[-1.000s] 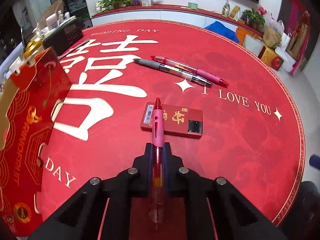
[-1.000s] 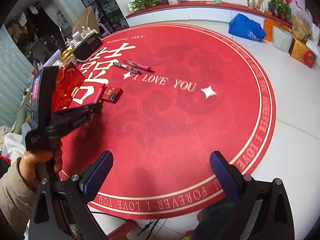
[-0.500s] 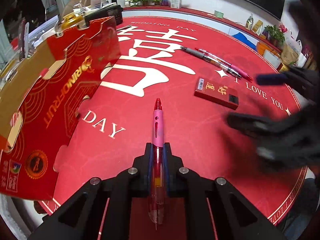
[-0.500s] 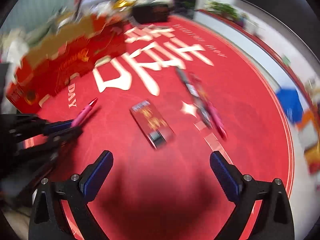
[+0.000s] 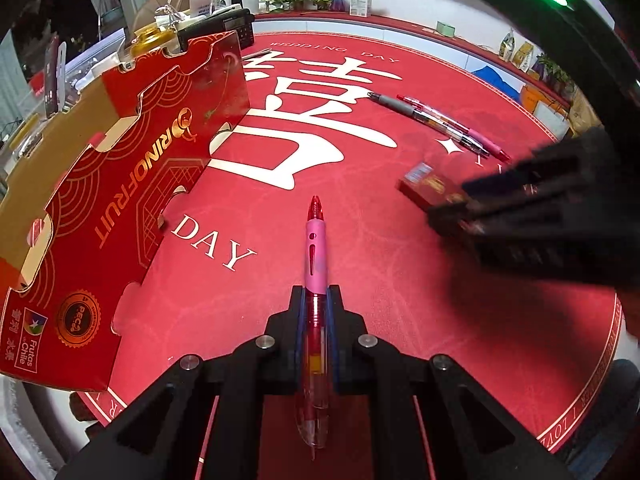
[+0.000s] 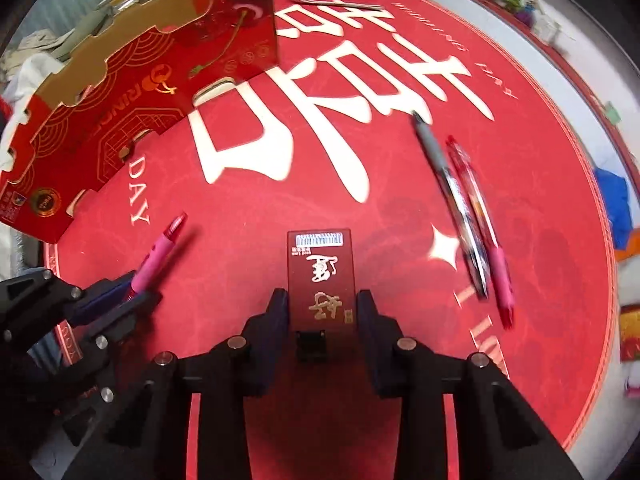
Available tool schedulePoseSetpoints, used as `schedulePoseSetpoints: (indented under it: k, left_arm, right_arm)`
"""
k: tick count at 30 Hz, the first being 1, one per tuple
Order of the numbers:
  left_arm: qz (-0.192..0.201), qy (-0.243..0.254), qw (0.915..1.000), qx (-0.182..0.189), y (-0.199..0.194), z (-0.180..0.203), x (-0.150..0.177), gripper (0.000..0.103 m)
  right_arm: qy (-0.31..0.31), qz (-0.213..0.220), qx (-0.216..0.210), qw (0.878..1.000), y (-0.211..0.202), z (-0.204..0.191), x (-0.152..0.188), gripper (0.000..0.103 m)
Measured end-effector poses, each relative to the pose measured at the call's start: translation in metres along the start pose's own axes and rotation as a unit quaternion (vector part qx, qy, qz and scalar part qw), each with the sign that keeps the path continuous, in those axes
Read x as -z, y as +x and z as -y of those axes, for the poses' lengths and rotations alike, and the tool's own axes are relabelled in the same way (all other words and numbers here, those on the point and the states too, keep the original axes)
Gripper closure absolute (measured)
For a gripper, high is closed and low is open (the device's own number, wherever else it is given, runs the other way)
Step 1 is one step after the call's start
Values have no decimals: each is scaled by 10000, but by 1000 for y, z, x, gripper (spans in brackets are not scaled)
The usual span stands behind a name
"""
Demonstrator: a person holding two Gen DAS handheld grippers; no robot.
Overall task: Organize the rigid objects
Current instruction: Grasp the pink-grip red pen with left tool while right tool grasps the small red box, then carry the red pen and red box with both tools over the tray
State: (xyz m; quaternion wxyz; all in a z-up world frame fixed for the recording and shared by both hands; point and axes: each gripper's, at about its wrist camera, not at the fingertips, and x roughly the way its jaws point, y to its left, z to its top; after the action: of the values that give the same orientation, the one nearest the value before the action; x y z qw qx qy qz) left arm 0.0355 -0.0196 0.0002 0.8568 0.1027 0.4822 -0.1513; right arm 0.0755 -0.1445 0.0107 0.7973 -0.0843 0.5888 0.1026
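Right hand-held gripper [image 6: 322,304] now astride box [image 6: 321,268]

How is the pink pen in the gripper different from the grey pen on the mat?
The pink pen is clamped in the left gripper, off the mat; the grey pen lies flat on the mat. The pink pen has a pink grip, the grey pen a grey one. Both have clear barrels.

your pen [image 5: 315,248] shows a pink grip and clear red barrel. the small box [image 6: 321,276] is dark red with gold characters. the round mat [image 5: 400,280] is red with white lettering; the carton [image 5: 132,168] is red with gold linework.
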Motion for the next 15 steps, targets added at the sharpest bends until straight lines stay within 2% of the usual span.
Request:
schedulePoseSetpoints:
  k: [3,5,9,12,15]
  left_arm:
    - [16,25,10000,-21,0,1,1,92]
    - [51,8,10000,-6,0,0,1,92]
    - [43,-191,9998,79,-3,-2,4,93]
    - [3,-353,9992,174,-10,-1,11,93]
    - [162,-229,9995,140,-26,7,17,93]
  right_arm:
    - [615,231,-55,9978,-5,8,30,68]
    - [1186,381,-129,9921,-10,16,57,67]
    - [2164,638,-348,9736,-22,24,107,67]
    - [2521,836,-393,9633,-38,18,129,67]
    - [2759,1058,-347,9547,-52,9,145,67]
